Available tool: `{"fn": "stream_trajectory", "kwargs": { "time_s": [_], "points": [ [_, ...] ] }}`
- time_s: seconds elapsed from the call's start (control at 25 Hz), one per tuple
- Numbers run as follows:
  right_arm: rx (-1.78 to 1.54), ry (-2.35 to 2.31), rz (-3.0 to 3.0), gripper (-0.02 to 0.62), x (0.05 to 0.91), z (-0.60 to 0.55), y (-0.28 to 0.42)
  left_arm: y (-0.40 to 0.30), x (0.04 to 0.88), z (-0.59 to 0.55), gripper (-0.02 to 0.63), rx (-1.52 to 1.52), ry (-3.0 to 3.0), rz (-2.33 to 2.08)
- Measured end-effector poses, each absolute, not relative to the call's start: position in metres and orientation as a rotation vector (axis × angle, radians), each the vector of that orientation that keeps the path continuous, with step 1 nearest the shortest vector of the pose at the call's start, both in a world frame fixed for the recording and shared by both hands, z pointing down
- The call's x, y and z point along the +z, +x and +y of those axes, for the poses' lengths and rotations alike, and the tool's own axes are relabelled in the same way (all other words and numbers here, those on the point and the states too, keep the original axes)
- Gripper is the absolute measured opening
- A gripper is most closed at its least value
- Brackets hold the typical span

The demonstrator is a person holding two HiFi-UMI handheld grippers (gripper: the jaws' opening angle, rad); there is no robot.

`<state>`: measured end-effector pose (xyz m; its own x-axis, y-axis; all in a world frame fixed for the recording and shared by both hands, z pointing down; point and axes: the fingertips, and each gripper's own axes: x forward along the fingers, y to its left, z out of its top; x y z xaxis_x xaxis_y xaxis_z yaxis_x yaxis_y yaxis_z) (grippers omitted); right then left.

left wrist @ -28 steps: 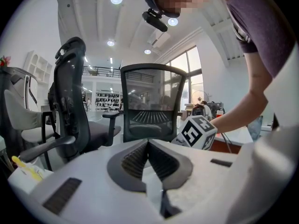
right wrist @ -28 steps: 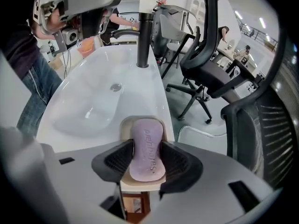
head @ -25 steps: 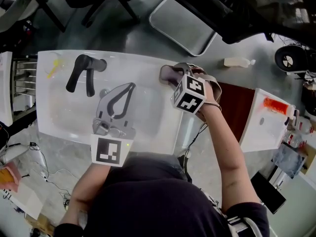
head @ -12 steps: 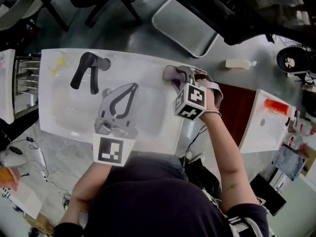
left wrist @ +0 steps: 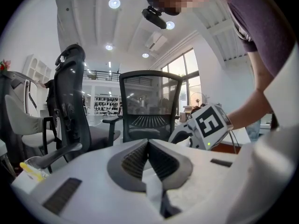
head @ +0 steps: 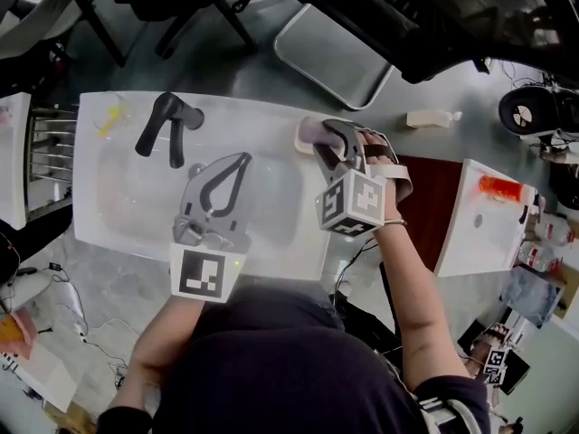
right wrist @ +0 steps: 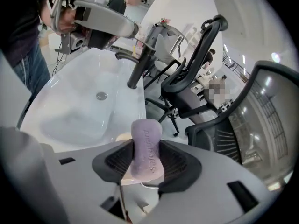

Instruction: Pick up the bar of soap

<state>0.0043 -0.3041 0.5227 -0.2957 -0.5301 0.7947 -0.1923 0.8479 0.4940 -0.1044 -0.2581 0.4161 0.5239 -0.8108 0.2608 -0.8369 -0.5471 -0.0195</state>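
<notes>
Head view: left gripper (head: 239, 159) at centre-left of frame, over the white sink (head: 109, 197); right gripper (head: 327, 136) at upper centre, at the sink's right rim.

Left gripper view: jaws closed tip to tip, nothing between.

Right gripper view: jaws clamped on the purple bar of soap (right wrist: 146, 149), upright at lower centre of frame.
</notes>
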Motion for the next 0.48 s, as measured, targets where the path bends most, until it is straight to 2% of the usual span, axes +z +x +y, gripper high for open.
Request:
{"fn": "stream_trajectory", "kwargs": {
  "time_s": [0.48],
  "points": [
    [-0.566,0.876,-1.939,0.189,0.414,-0.271,-0.004,-0.108,0.375,-0.236,0.000,0.238,2.719,-1.477]
  ]
}}
